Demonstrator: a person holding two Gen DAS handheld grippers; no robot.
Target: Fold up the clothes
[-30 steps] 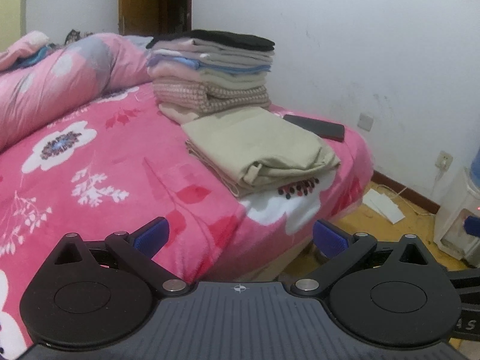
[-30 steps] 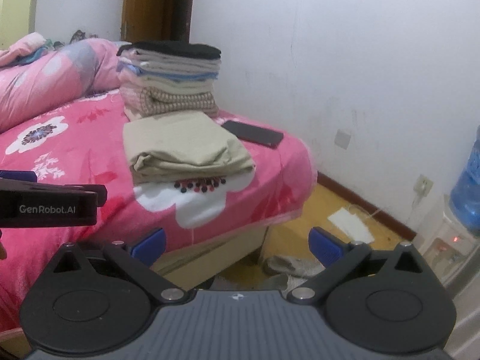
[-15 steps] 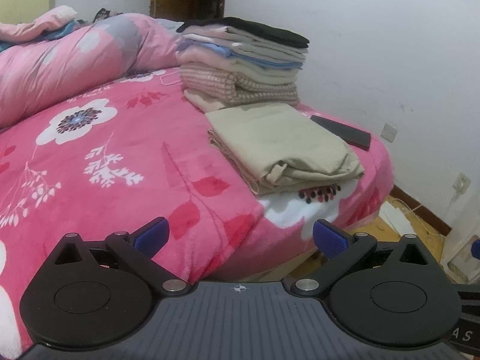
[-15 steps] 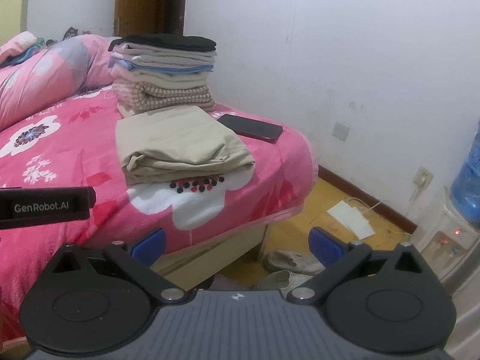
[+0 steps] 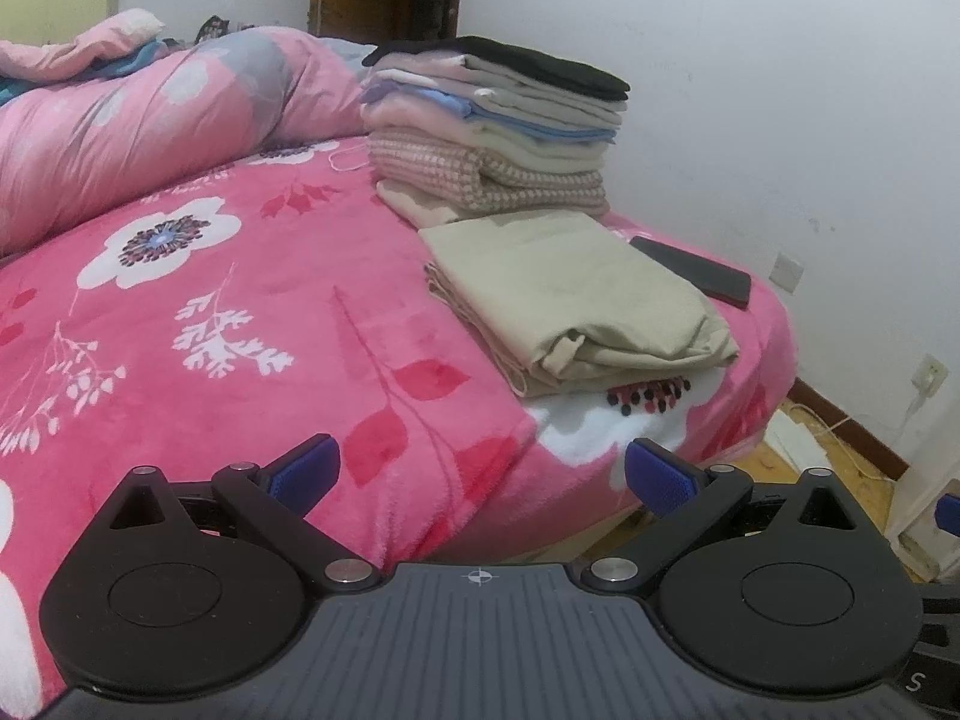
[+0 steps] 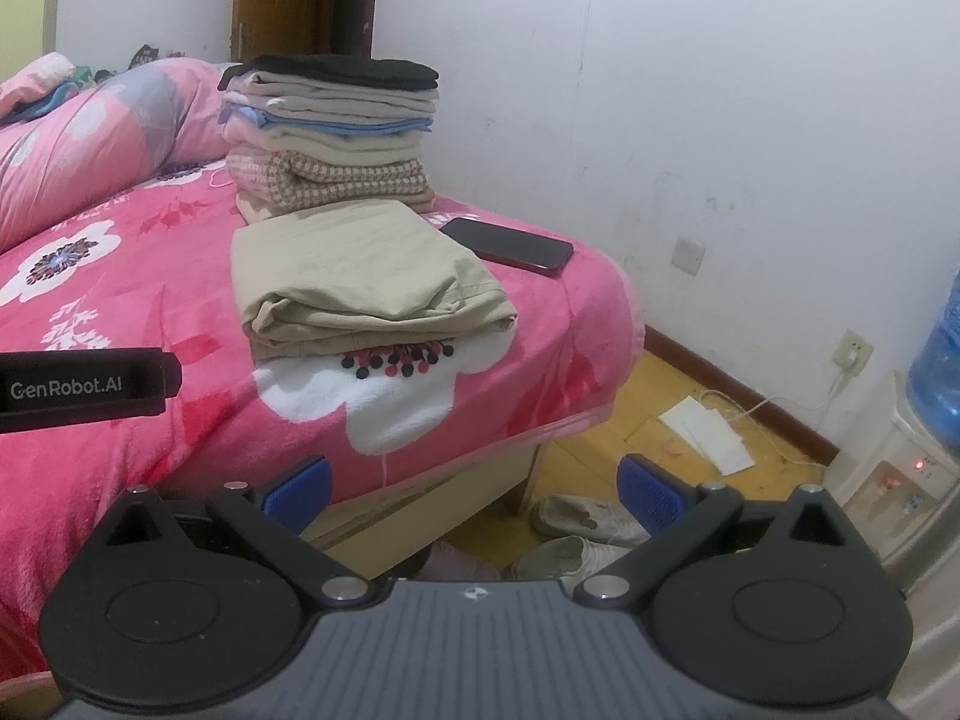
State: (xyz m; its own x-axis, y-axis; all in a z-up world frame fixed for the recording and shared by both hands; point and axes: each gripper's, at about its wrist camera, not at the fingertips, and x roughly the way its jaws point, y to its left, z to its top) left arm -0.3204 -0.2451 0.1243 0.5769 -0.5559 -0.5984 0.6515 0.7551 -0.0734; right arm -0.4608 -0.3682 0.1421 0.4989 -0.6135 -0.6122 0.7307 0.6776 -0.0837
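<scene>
With both grippers' fingers (image 5: 303, 468) spread wide and empty, slide under the folded beige garment (image 5: 570, 294) near the bed (image 5: 240, 324) corner, lift level onto the stack (image 5: 492, 126) behind.

Each handheld tool is matte black, with a ribbed dark-grey housing at the base bearing a small white crosshair mark. Two round black discs flank it, joined by angled link arms on silver screws. The left gripper (image 5: 482, 468) and right gripper (image 6: 474, 489) both end in blue textured fingers (image 5: 306, 471). A black bar at the right view's edge reads "GenRobot.AI" in white.
</scene>
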